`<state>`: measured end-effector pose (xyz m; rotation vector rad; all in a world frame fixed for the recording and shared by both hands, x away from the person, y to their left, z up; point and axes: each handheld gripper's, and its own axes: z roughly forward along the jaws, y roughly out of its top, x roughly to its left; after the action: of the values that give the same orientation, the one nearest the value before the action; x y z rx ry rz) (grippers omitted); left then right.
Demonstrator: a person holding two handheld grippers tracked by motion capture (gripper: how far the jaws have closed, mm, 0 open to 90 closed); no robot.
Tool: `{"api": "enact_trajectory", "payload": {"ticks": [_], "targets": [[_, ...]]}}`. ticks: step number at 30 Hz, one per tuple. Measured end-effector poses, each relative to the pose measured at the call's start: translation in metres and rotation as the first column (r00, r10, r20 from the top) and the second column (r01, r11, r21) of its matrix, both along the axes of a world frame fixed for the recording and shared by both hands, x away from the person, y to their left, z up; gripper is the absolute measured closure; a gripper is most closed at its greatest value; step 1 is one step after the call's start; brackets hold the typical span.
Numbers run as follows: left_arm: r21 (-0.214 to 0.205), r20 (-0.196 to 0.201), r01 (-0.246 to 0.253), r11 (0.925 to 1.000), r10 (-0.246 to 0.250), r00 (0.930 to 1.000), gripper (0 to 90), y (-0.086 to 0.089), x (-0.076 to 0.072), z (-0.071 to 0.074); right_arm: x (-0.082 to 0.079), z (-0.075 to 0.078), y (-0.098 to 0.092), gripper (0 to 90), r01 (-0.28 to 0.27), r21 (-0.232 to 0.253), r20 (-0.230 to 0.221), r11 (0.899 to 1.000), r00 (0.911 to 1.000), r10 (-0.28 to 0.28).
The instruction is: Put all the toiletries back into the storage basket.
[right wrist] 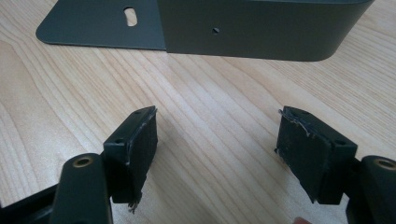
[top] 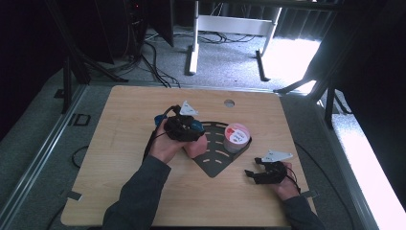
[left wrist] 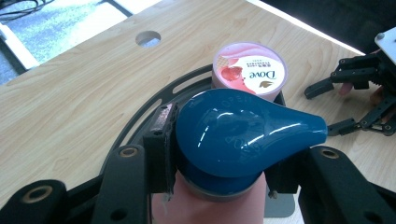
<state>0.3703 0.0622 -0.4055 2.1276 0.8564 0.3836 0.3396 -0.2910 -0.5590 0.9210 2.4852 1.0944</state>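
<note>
1. The wooden worktop carries a dark fan-shaped tray near its middle.
2. A pink bottle with a blue cap stands on the tray, apparently upright, pinched by the left gripper.
3. A pink-lidded Dove tub sits just beside the bottle, against the tray's wall.
4. The right gripper rests near the tray, jaws spread, holding nothing.

Upright pink bottle, blue pump cap, on the dark rack.
</note>
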Motion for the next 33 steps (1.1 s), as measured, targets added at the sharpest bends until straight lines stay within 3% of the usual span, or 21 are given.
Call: {"api": "enact_trajectory", "payload": {"ticks": [33], "targets": [[0.015, 0.000, -0.039, 0.9991, 0.039, 0.9992, 52.9, -0.023, 0.022, -0.015, 0.000, 0.000, 0.000, 28.5, -0.001, 0.000, 0.001, 1.000, 1.0000, 0.001]]}}
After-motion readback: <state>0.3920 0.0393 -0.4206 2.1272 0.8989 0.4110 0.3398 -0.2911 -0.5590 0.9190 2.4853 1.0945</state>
